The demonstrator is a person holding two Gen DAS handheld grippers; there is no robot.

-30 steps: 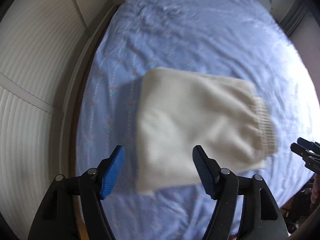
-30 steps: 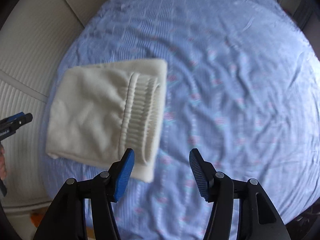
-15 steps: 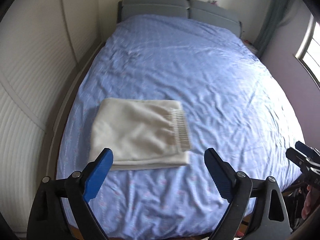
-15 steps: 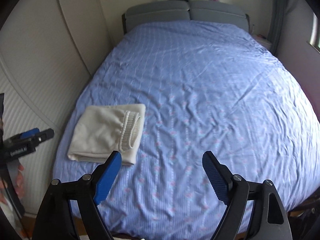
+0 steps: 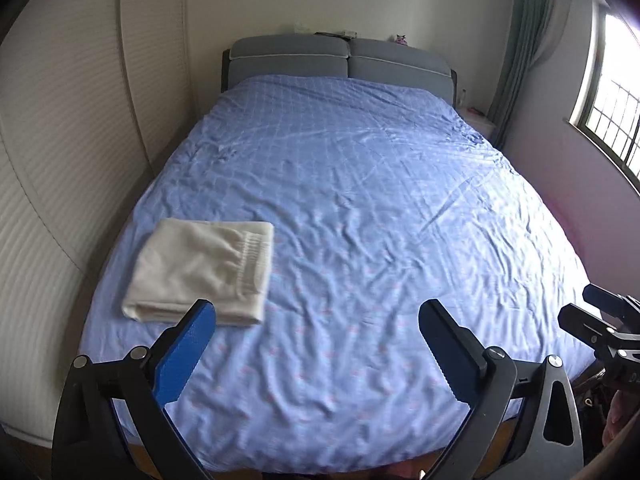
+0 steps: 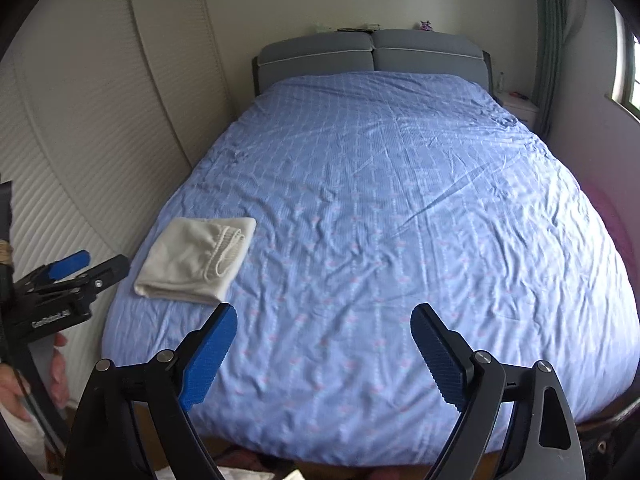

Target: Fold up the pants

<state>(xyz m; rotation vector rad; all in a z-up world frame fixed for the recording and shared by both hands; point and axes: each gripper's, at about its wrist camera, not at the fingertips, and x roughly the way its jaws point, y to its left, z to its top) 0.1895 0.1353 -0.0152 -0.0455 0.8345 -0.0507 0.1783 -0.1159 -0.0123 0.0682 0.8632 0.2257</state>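
Folded pants lie beyond both grippers (jaws just opened wide, empty).

Pants: cream, plain. Bed cover: light blue, pale grid, pink flecks. Headboard: grey. Tool pads: blue.

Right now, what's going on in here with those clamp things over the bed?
A person is folding pants with a two-finger gripper in each hand. The cream pants lie folded in a neat stack near the left front corner of the blue-covered bed. Neither gripper touches them: the left gripper and the right gripper both stand open and empty, their jaws having just been opening. The folding looks finished.
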